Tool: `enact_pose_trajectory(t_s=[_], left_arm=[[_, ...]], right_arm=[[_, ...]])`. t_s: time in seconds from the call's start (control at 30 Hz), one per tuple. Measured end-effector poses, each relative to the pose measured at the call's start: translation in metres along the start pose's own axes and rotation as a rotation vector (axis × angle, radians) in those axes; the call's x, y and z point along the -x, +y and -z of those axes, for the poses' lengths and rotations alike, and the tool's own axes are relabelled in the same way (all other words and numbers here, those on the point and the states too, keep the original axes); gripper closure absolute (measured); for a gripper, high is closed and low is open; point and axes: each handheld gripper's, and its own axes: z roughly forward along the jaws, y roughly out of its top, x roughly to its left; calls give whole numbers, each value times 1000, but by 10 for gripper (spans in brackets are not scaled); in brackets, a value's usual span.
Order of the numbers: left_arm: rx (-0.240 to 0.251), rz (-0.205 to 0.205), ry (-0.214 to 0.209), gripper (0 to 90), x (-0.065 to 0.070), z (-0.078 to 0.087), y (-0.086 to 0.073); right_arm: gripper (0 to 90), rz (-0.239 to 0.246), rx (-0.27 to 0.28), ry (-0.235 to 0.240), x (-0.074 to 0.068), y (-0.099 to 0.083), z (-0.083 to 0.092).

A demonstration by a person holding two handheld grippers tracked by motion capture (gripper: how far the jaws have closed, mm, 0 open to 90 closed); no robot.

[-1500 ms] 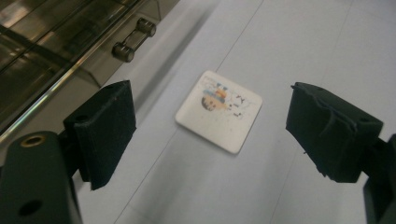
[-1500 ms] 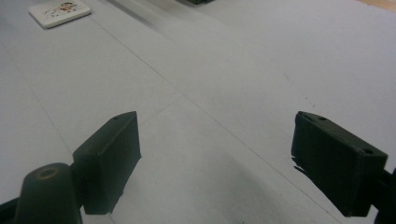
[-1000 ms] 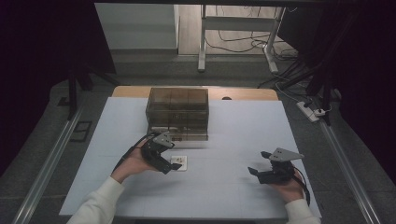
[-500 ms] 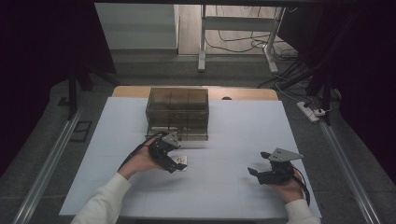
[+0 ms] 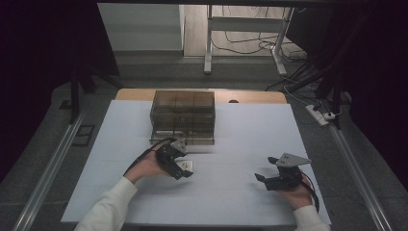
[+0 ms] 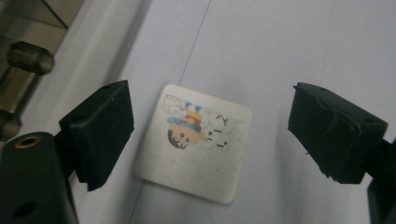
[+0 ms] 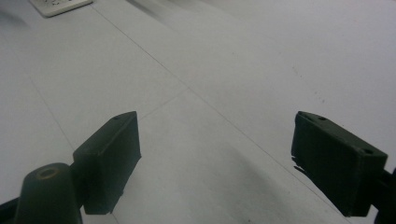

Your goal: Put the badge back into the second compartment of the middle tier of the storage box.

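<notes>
The left gripper [image 6: 205, 135] hangs released over a small picture card [image 6: 194, 140] lying flat on the white worktop [image 5: 240, 130], just near of the smoky drawer box [image 5: 183, 115]. The thin card may slide or slip under the fingers [image 6: 100, 133] when they close. The right gripper [image 5: 279, 175], also released, waits well to the right.

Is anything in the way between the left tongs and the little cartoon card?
No, nothing visible is. The left tongs are open right over the cartoon card, which lies flat on the white table between the jaws.
</notes>
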Motion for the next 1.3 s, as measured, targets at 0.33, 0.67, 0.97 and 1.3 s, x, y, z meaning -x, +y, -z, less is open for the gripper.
enact_pose_trajectory(t_s=[0.33,0.67,0.97,1.3], left_arm=[[-30,-19,-14,150,-1,-8,0],[-60,-40,-8,165,-2,-13,-1],[-75,-82,16,221,-1,-15,-2],[-73,-115,13,324,2,-13,-3]], right_arm=[[152,3,-3,6,0,0,-1],[152,5,-8,9,0,0,-2],[152,11,-13,10,-1,-1,-2],[152,12,-16,12,-1,-1,-2]])
